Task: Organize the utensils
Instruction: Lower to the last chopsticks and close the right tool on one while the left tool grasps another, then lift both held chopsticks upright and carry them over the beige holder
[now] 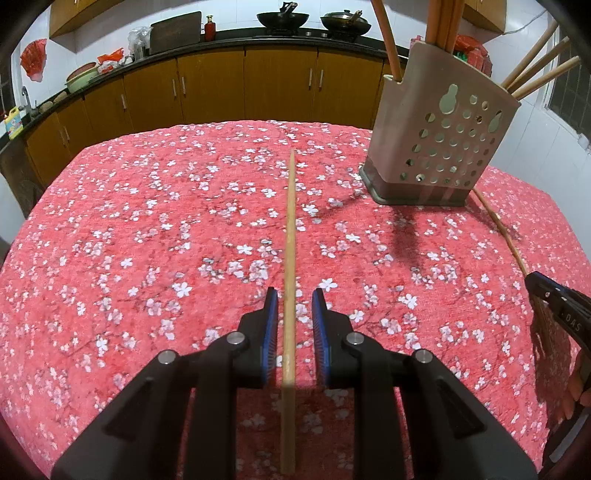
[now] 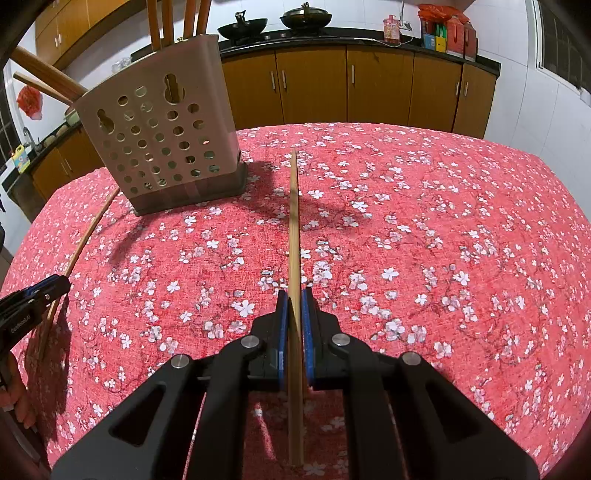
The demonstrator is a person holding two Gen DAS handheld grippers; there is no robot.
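Note:
A beige perforated utensil holder (image 1: pixel 443 140) (image 2: pixel 166 140) stands on the red blossom tablecloth (image 1: pixel 147 221) with several wooden chopsticks sticking out of its top. One chopstick (image 1: pixel 290 240) lies lengthwise between the blue pads of my left gripper (image 1: pixel 294 295); there is a gap on each side, so that gripper is open. My right gripper (image 2: pixel 294 295) is shut on a second chopstick (image 2: pixel 294 221), which points toward the holder's right side. Each gripper also shows at the edge of the other view: the right gripper (image 1: pixel 532 280) and the left gripper (image 2: pixel 61 286).
Behind the table runs a dark kitchen counter (image 1: pixel 258 37) over brown cabinets, with two woks (image 2: pixel 273 20) on the stove. The table's far edge (image 2: pixel 369 125) is close behind the holder. A hand (image 2: pixel 14 387) holds the left gripper.

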